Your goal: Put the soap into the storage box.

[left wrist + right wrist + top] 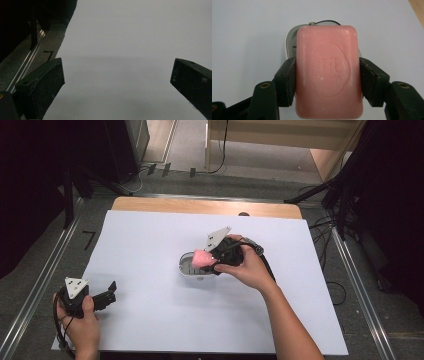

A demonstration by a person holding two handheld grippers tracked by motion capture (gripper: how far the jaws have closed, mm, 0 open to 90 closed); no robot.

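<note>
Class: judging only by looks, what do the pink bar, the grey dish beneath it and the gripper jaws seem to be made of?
Pink bar: probably soap, waxy matte, with characters and an oval border pressed into its face.
Grey dish: likely moulded plastic, smooth, with a rounded rim.
Right gripper jaws: black and matte, dusty and scuffed; hard plastic or rubber, can't tell which.

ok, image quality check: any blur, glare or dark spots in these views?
High view: soft, dark at both side edges; pink soap small. Left gripper view: dim, left gripper jaws dark, faint shadow band across the white sheet. Right gripper view: evenly lit, soap's embossed lettering readable, no glare.
</note>
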